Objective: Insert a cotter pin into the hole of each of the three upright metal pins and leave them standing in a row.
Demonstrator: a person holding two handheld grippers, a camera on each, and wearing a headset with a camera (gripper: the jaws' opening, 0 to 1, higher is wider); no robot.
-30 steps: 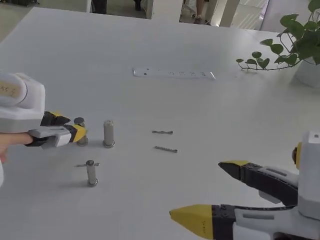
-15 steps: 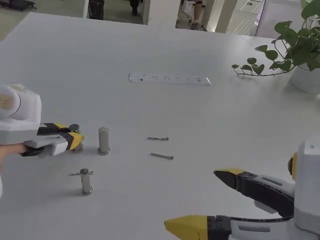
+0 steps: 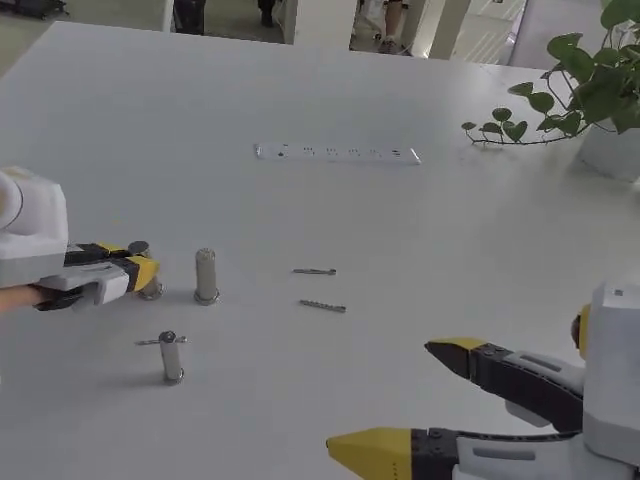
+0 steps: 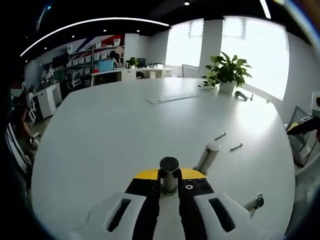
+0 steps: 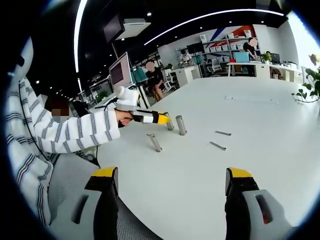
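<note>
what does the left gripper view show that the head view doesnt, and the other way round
Left gripper view: the left gripper close up, its jaws shut from both sides on the held pin, with office shelves far behind.
Head view: the right gripper with jaws wide apart, and the near pin with a cotter pin plainly through its top.
Both: the bare pin, two loose cotter pins, the power strip and the plant.
</note>
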